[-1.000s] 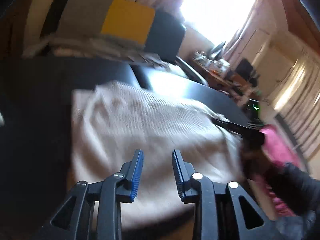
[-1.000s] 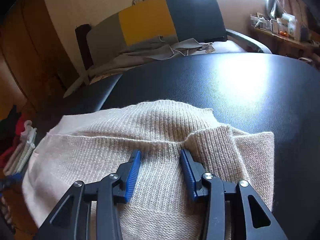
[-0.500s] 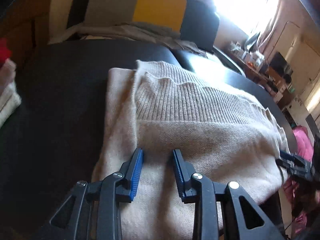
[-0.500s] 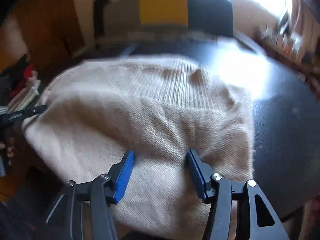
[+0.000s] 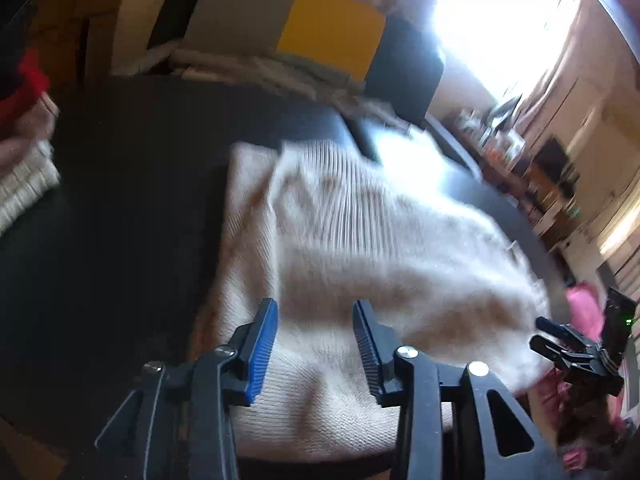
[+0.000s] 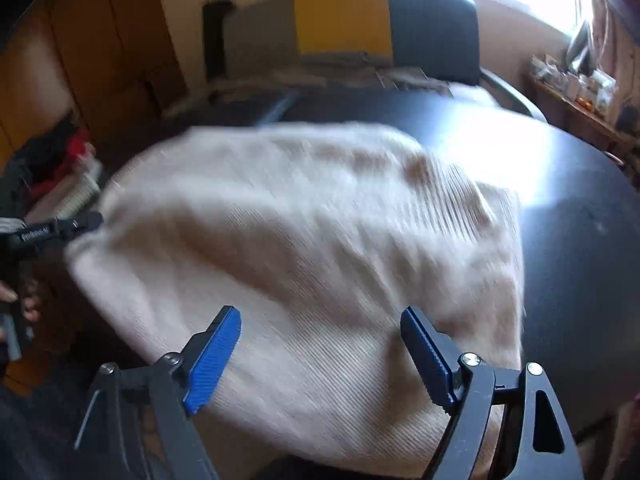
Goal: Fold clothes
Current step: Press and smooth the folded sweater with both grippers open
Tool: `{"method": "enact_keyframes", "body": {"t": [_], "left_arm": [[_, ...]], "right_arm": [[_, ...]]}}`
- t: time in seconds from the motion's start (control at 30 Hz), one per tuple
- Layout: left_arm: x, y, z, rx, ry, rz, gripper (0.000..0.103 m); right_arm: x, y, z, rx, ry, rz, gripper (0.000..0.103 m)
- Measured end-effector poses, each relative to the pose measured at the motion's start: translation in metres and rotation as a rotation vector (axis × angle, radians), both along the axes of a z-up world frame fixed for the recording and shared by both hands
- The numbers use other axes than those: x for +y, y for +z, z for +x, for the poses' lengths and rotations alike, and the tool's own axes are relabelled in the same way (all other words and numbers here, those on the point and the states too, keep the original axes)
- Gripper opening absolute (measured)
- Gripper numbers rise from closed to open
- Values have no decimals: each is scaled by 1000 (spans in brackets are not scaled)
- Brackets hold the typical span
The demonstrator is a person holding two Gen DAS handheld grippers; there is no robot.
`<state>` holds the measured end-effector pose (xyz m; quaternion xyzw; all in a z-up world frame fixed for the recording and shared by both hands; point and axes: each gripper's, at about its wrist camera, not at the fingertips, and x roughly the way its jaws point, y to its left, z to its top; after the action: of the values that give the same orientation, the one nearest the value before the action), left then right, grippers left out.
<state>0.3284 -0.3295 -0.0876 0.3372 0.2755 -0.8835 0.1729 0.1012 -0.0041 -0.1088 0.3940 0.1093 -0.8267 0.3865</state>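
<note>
Cream knitted sweater (image 5: 360, 260) lies folded on the dark round table (image 5: 132, 200), its near edge hanging over the table's rim. Above that near edge hovers the left gripper (image 5: 315, 344), its jaws opening, with only the knit beneath them and nothing pinched. At the sweater's other near corner, the right gripper (image 6: 320, 354) hovers too, jaws opening wide and gripping nothing. Beyond the sweater stands a chair with a grey and yellow cushion (image 6: 340, 20).
</note>
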Motion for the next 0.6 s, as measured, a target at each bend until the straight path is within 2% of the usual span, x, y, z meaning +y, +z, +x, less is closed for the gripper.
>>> {"method": "enact_keyframes", "body": {"t": [0.07,0.2,0.33,0.4,0.5,0.53,0.6], "left_arm": [[-17,8,4,18,26,-9,47],[-58,2,-10,5,-9,110,51],[-77,-12,-36,-71,-72,145,53],[-84,-25,-50,-94,-120,197,53],[-89,-39,-64,-117,-165,234,56],[-90,-39,-66,-97,-179,234,58],[-91,-43,-69,-55,-212,267,75]], "right_arm": [[-8,13,-4,19,6,-49,89],[-35,20,-37,39,2,-76,90],[-52,8,-80,14,-29,-39,90],[-50,-4,-98,-20,-48,-37,90],[-44,-22,-106,-20,-46,-66,94],[-43,-23,-106,-7,-40,-79,94],[-46,-24,-105,-5,-26,-74,101]]}}
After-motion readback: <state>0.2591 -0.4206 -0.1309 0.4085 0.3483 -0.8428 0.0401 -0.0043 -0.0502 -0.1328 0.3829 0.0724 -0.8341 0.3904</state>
